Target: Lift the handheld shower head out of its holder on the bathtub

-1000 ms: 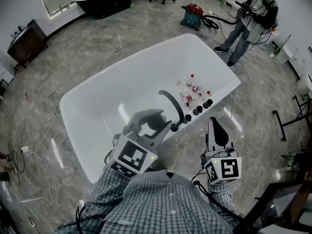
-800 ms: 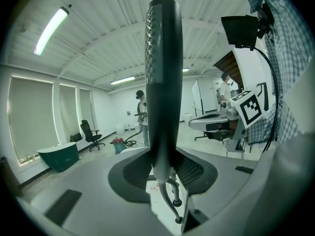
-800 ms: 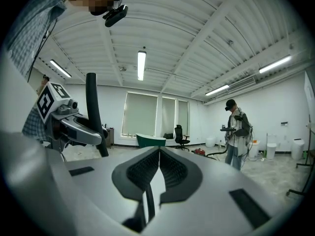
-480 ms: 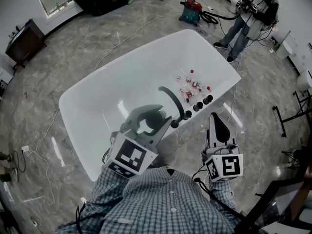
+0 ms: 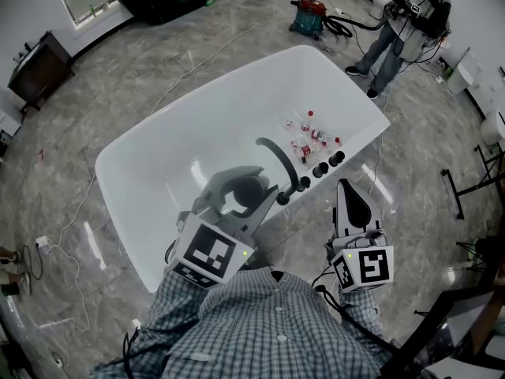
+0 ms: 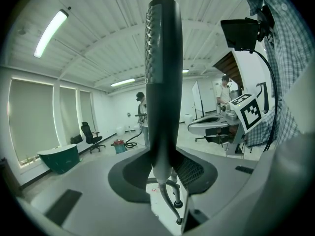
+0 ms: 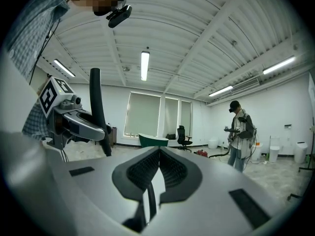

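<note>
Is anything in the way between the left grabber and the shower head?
No, nothing visible is in the way. The shower head stands upright right between the jaws of the left gripper, which are closed on its handle. Only its own hose hangs below it.

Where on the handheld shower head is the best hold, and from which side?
Grip the smooth lower handle of the handheld shower head, below its nozzle strip, from the side with jaws level: it stands upright and slim, hose hanging beneath. The left gripper clamps it there.
</note>
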A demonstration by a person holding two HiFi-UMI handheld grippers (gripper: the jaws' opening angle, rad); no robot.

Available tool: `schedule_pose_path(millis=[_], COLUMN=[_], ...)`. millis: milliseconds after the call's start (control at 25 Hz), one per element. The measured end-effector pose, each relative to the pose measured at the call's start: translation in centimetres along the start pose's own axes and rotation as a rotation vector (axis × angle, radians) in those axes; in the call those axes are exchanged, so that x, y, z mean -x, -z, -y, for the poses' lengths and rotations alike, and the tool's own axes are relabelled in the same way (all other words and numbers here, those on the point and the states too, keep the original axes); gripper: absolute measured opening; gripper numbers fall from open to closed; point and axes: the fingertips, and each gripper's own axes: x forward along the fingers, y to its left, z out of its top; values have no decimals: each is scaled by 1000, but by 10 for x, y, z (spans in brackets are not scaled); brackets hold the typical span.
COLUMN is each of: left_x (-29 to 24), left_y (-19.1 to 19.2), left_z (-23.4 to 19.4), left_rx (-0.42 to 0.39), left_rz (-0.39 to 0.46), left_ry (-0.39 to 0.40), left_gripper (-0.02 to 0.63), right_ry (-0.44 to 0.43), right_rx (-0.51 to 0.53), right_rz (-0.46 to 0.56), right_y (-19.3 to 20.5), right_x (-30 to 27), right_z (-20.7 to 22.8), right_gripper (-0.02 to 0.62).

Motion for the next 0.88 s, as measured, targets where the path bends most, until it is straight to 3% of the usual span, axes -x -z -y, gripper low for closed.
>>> schedule_pose_path(millis=[880], left_x=[0], left_y=[-8], left_z=[1], left_rx=[-20], left_rz=[2], left_ry=[0], left_gripper=[141], right_ry=[47], right_rx=[-12], right_rz=[-8], right_y=[2], right_x=[3], right_z=[11], right_gripper=[15])
